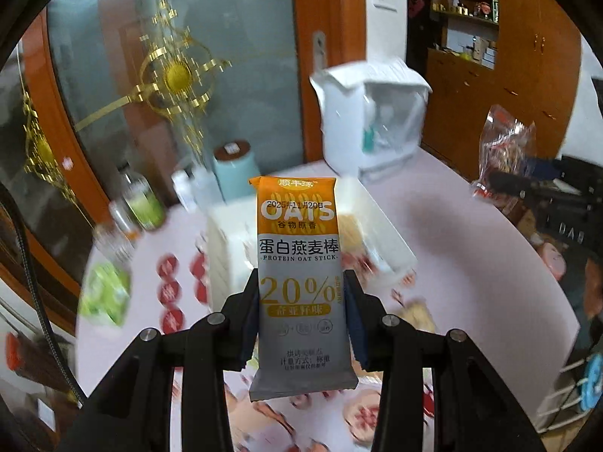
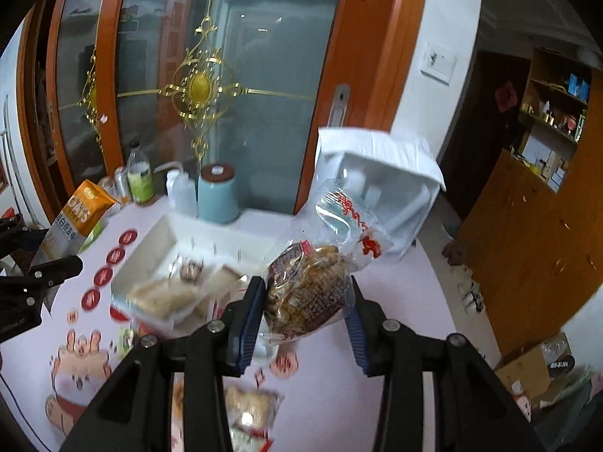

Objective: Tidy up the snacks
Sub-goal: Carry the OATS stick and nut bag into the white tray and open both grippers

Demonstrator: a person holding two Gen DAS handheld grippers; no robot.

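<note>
**A:** What do my claws hold?

**B:** My left claw [image 1: 303,290] clamps an oat stick packet [image 1: 297,263] at mid-length, upright, lifted above the pink surface [image 1: 471,263]. My right claw [image 2: 307,297] squeezes a clear snack bag [image 2: 312,282] around its full lower part; its empty top flops above the pads.

**A:** How will they handle?

**B:** Both look light. I judge the packet fairly stiff with slick film, so the middle suits it. The bag is soft, crinkly, its contents probably crushable. A white tray [image 2: 150,256] lies on the surface below.
</note>
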